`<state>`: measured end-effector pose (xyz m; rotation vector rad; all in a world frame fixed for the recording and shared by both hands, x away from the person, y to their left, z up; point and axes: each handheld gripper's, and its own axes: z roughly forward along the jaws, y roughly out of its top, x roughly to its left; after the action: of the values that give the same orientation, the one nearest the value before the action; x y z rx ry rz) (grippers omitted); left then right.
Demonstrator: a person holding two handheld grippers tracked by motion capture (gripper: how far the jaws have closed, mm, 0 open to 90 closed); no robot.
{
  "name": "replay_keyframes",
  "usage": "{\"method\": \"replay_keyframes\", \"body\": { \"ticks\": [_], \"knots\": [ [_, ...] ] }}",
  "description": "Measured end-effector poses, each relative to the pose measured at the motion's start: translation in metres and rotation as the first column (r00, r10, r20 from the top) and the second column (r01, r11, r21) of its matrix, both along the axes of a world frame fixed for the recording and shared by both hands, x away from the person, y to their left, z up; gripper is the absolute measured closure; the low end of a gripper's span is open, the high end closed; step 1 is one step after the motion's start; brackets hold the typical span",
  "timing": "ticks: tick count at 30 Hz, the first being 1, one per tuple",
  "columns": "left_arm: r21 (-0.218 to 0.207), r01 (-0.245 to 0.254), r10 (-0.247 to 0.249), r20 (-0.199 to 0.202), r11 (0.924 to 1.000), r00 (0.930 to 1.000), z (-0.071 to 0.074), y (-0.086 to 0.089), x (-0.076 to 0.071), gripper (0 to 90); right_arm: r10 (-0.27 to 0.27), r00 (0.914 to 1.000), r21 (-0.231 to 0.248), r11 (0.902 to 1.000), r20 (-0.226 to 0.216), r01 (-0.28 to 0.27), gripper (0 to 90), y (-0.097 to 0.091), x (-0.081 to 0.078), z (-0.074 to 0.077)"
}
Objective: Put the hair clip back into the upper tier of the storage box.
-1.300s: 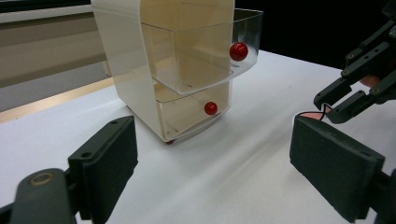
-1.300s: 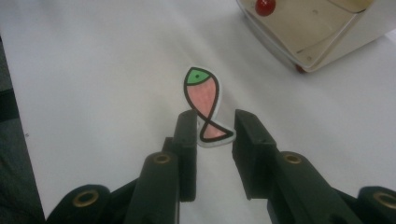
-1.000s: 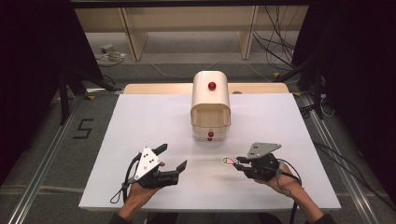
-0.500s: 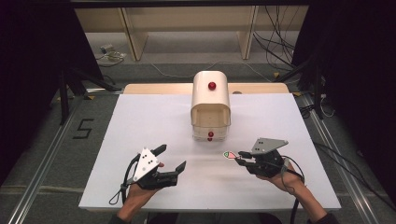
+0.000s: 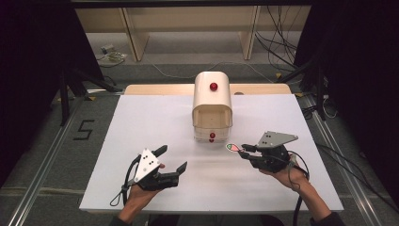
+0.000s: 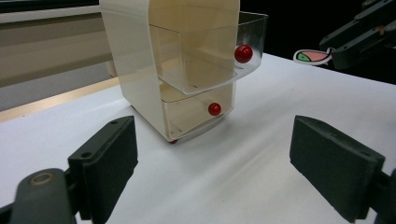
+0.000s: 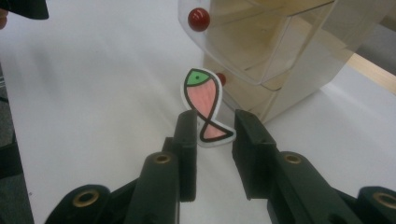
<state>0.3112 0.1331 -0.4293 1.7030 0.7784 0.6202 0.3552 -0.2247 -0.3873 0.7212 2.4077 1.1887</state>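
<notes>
The right claw (image 5: 242,150) holds a small flat fish cutout (image 7: 205,105), pink-bodied with a green head; its jaws are clamped on the tail end, so the piece sticks out past the tips, head leading. In the right gripper view its long axis runs on from the jaws toward the drawer unit (image 5: 212,106), a cream cabinet with two clear drawers and red knobs that stands at the middle of the worktop (image 5: 141,122). The upper drawer (image 6: 210,51) is pulled out, as the left gripper view shows, and its open tray juts over the shut lower drawer (image 6: 196,112). From the high view the fish hangs above the worktop, just beside the unit's front and off toward the right-hand side of it, lower than the pulled-out tray's rim as far as I can judge. So the coming move seems to turn on this offset: the cutout lies forward and to the side of the tray mouth, and the right hand is plainly the nearer one to carry it up and over. The left claw (image 5: 171,160) rests near the person's edge of the worktop, jaws wide apart with nothing between them, well apart from the unit.
</notes>
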Motion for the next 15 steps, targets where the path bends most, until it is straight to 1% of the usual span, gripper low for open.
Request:
{"method": "replay_keyframes", "body": {
  "ticks": [7, 12, 13, 15],
  "knots": [
    [-0.001, -0.001, 0.001, 0.001, 1.0000, 1.0000, 0.000, 0.001, 0.000, 14.7, -0.008, 0.9998, 0.025, 0.9997, 0.016, 0.008, 71.9, 0.000, 0.003, 0.007],
    [0.000, 0.000, 0.000, 0.002, 1.0000, 1.0000, 0.000, 0.000, 0.000, 14.7, -0.016, 0.9996, 0.033, 0.9993, 0.024, 0.016, 71.9, 0.000, 0.004, 0.011],
    [-0.002, 0.000, 0.000, 0.000, 1.0000, 1.0000, 0.000, 0.000, 0.000, 14.7, -0.017, 0.9993, 0.042, 0.9990, 0.034, 0.016, 71.9, 0.000, 0.005, 0.013],
    [-0.003, 0.000, 0.000, 0.000, 1.0000, 1.0000, 0.000, 0.000, 0.000, 14.7, -0.022, 0.9991, 0.047, 0.9987, 0.035, 0.020, 71.9, -0.001, 0.005, 0.016]
  ]
}}
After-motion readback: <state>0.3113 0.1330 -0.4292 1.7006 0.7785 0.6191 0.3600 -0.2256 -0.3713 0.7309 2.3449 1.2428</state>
